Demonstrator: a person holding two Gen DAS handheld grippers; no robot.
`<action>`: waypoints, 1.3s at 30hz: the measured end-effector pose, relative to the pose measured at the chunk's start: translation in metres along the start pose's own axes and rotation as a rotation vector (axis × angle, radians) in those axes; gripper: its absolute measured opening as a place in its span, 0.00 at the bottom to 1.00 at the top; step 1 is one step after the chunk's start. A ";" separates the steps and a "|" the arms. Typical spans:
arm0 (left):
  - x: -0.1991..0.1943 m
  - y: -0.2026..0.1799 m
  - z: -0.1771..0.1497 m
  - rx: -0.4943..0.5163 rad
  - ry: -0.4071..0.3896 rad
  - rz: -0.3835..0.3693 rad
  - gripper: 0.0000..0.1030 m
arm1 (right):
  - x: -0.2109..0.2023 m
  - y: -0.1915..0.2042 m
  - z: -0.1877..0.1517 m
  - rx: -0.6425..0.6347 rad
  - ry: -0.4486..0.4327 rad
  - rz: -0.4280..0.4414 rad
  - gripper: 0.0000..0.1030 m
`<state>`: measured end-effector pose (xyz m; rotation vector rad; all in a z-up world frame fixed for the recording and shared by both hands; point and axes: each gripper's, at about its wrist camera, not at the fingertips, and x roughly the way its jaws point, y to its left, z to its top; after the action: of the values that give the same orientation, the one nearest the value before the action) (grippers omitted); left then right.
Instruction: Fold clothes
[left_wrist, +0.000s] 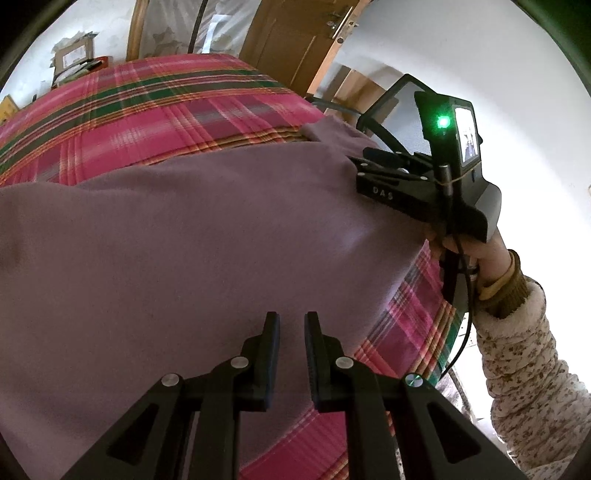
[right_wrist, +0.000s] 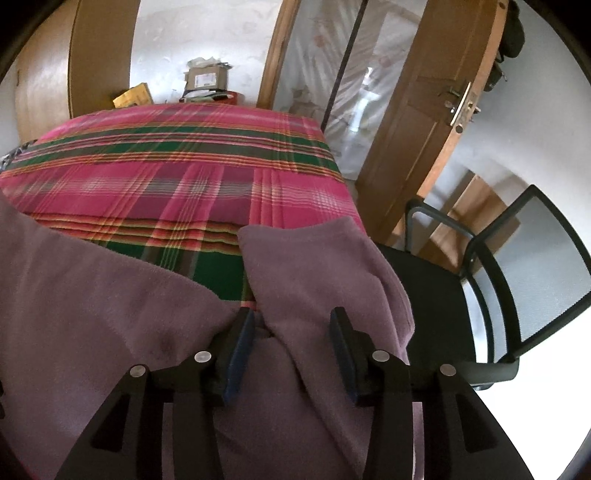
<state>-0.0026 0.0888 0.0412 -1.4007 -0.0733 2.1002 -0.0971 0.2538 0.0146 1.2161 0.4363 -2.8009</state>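
The garment (left_wrist: 192, 229) is a mauve fleece piece spread over a surface covered by a pink and green plaid cloth (left_wrist: 155, 107). Whether that surface is a bed or a desk cannot be told. One part of the garment, apparently a sleeve or corner (right_wrist: 314, 258), lies at the cover's right edge, next to a black mesh chair (right_wrist: 517, 280).

Handling, as a judgement: the fleece appears soft, limp and light. It should drape and sag wherever it is unsupported, and it should not slip easily from rubber pads. It is not fragile. Take hold at an edge, hem or corner, where the layer is thin enough to pinch. Avoid the flat middle of the panel, where the fingers would gather several layers.

The left gripper (left_wrist: 291, 325) hovers above the near part of the garment. Its fingers (left_wrist: 271, 332) stand narrow, with a small gap; nothing is visibly clamped between them.

The right gripper (right_wrist: 291, 325) is held by a hand (left_wrist: 476, 254) in a floral fleece sleeve. Its fingers (right_wrist: 243, 332) stand moderately wide, straddling a raised fold of fleece. The cloth lies between the fingers but does not appear pinched. Whether the left pad touches the fabric cannot be told.
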 end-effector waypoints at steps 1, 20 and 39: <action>0.000 0.000 0.000 0.000 0.002 -0.001 0.13 | 0.000 -0.001 0.000 0.003 0.001 0.001 0.43; 0.003 0.003 -0.004 -0.001 0.015 0.000 0.13 | -0.016 -0.026 0.000 0.141 -0.055 -0.002 0.09; 0.004 -0.002 -0.005 0.004 0.013 0.028 0.13 | -0.038 -0.106 -0.026 0.400 -0.081 -0.088 0.07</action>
<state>0.0019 0.0912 0.0359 -1.4199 -0.0449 2.1126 -0.0700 0.3600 0.0496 1.1579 -0.0851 -3.1004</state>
